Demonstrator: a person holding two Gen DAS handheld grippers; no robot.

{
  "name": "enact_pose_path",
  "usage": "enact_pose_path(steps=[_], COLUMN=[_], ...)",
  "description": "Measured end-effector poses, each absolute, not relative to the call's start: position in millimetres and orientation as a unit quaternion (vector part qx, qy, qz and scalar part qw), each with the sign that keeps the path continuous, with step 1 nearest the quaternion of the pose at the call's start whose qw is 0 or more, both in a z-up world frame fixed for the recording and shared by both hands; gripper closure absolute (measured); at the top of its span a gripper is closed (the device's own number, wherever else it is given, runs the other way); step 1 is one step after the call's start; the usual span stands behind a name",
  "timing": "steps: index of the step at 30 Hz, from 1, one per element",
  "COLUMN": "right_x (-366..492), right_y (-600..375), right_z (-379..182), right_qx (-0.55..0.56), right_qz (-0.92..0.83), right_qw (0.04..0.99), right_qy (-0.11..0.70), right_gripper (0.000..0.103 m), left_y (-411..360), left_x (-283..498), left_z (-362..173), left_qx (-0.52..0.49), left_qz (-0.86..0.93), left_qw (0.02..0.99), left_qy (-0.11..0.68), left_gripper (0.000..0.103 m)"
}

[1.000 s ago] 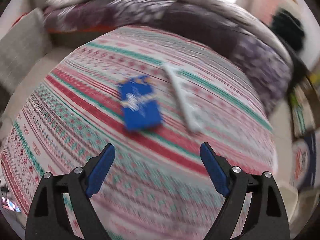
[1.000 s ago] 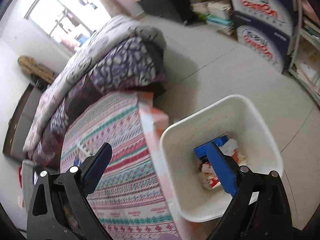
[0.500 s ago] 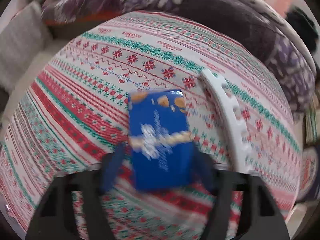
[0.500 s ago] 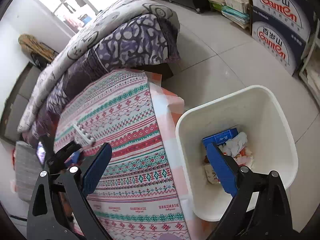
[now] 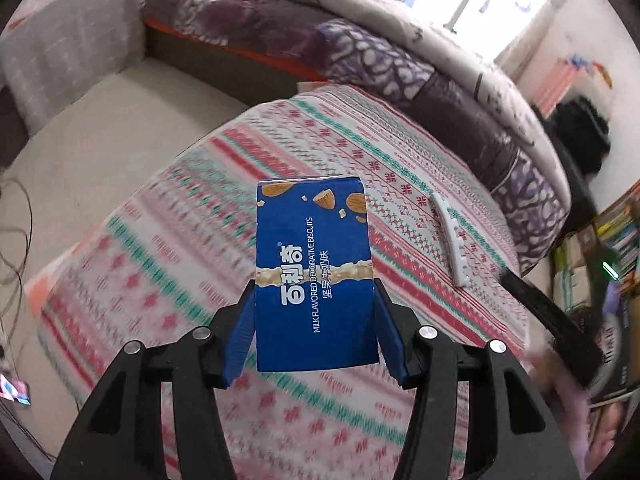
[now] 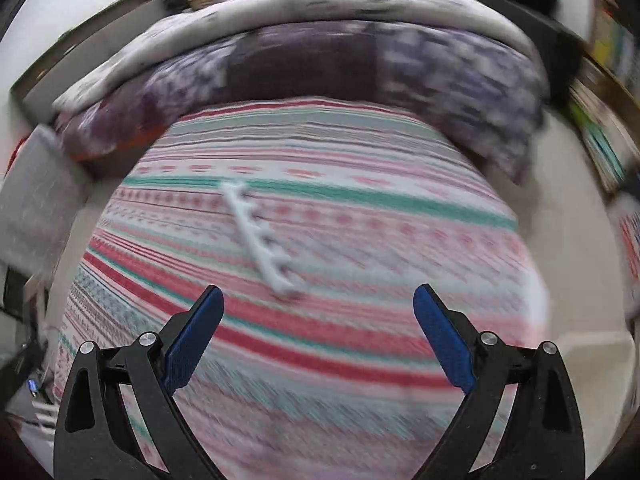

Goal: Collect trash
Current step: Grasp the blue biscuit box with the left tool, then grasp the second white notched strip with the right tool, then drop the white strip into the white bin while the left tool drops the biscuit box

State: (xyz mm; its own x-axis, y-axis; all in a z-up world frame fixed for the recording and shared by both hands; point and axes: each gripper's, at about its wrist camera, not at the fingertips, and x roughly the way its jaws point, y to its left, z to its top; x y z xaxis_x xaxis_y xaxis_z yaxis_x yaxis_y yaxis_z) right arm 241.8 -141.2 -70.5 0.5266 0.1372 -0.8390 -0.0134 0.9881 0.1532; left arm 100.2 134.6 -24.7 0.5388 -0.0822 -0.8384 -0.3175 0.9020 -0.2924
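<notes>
On my left wrist view, far left, I see a grey cushion (image 5: 72, 64) against the pale floor, and loose cables trailing along that edge. Moving in, the striped red, green and white cloth (image 5: 192, 240) covers the low table and fills the middle of the view. My left gripper (image 5: 316, 328) is clamped on the blue biscuit box (image 5: 314, 276): both blue pads press its long sides, and the box stands up out of the jaws, clear of the cloth below it. To the right of the box, a white toothed plastic strip (image 5: 450, 240) lies flat on the cloth, well apart from the box. Behind it runs the purple patterned quilt (image 5: 380, 56), folded along the far side of the table, and at the far right there are stacked books and boxes, too blurred for me to read. On my right wrist view, which is smeared by motion, the same cloth (image 6: 360, 240) fills the frame with the white strip (image 6: 260, 240) left of centre. My right gripper (image 6: 318, 332) hangs above the cloth with its blue pads wide apart and nothing between them; the strip sits just ahead of the left pad.
</notes>
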Motion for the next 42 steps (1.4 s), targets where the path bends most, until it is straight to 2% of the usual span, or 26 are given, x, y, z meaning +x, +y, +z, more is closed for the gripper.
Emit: enact_pose_path(steps=[7, 10, 12, 13, 14, 15, 16, 25, 33, 42], right_x=[284, 292, 296, 295, 293, 290, 287, 223, 145, 82], right_y=[-99, -95, -96, -98, -98, -98, -99, -75, -39, -52], right_z=[-101, -116, -126, -127, -127, -126, -126, -119, -88, -58], right_qx=[-0.018, -0.051, -0.053, -0.050, -0.051, -0.051, -0.045, -0.017, -0.008, 0.016], right_qz=[0.029, 0.016, 0.015, 0.015, 0.014, 0.016, 0.021, 0.073, 0.146, 0.167], right_qw=[0.876, 0.872, 0.867, 0.868, 0.871, 0.873, 0.873, 0.867, 0.859, 0.857], right_qy=[0.481, 0.486, 0.496, 0.494, 0.488, 0.484, 0.485, 0.492, 0.490, 0.487], right_gripper=[0.013, 0.020, 0.037, 0.039, 0.050, 0.073, 0.079, 0.083, 0.083, 0.083], left_y=[146, 146, 148, 150, 153, 158, 162, 182, 185, 169], left_x=[83, 82, 82, 81, 81, 81, 80, 73, 67, 62], left_z=[-34, -32, -29, -28, -27, -25, -23, -11, -7, -13], left_qx=[-0.244, -0.253, -0.246, -0.243, -0.241, -0.242, -0.244, -0.256, -0.248, -0.222], left_qz=[0.033, 0.018, 0.024, 0.028, 0.032, 0.036, 0.039, 0.060, 0.061, 0.042], left_qw=[0.838, 0.835, 0.838, 0.840, 0.842, 0.843, 0.844, 0.852, 0.857, 0.859], left_qy=[0.487, 0.488, 0.486, 0.485, 0.482, 0.479, 0.476, 0.452, 0.448, 0.460], left_gripper=[0.049, 0.049, 0.049, 0.049, 0.049, 0.049, 0.049, 0.049, 0.049, 0.049])
